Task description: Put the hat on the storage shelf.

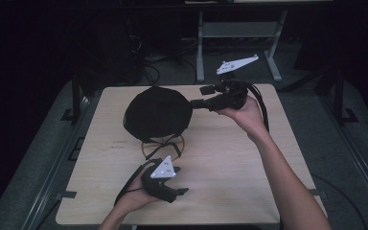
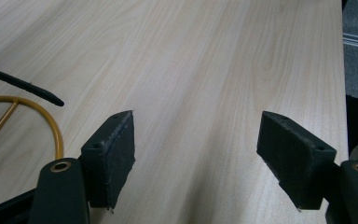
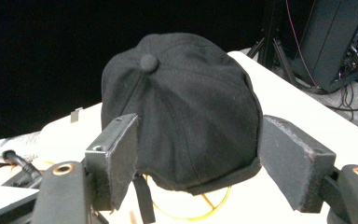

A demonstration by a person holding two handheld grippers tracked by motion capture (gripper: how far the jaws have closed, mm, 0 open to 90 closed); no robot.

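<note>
Setting: a lab or recording workspace, dimly lit. Evidence: a pale wood-grain table standing alone on grey floor, with dark surroundings on every side; a grey metal frame stand on the floor beyond the table's far edge; loose black cables strewn on the floor beside it; past the right gripper's jaws, to their upper right, a dark equipment case with bundled wiring and tripod legs.
</note>
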